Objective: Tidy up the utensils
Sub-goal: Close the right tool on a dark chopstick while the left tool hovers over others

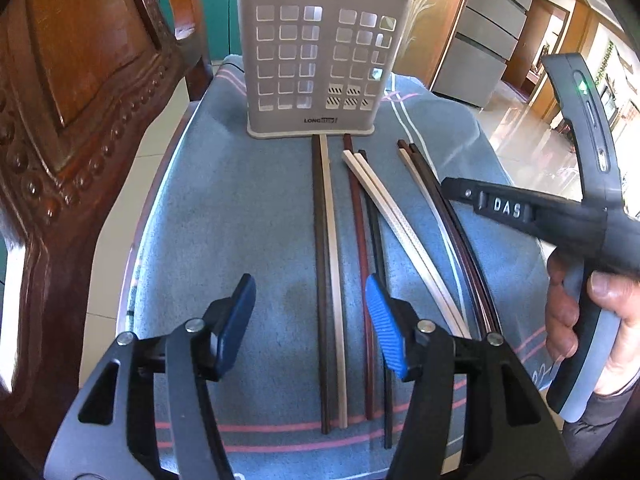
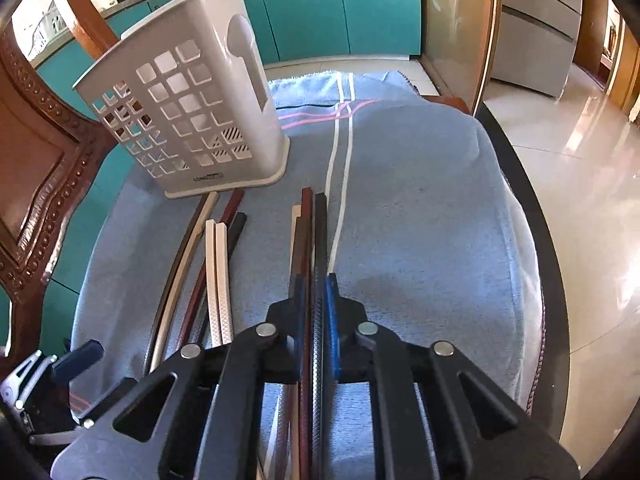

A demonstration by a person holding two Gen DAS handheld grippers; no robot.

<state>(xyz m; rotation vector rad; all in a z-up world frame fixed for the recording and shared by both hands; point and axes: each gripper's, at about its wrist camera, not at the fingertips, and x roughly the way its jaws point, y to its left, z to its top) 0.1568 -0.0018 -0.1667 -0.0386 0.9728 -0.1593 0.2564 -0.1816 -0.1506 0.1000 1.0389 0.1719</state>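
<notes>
our right gripper was clamped on chopsticks lying near the holder; our left gripper gaped wide, empty

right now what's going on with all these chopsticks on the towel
A person is sorting chopsticks with a handheld gripper in each hand. The right gripper is shut on a small bundle of chopsticks, dark and reddish-brown, at the right of the spread. The left gripper is open over the blue towel, with a dark and beige pair between its fingers, not gripped. More chopsticks lie loose between them. The white slotted utensil holder stands upright at the far end; no chopsticks show in it.
</notes>
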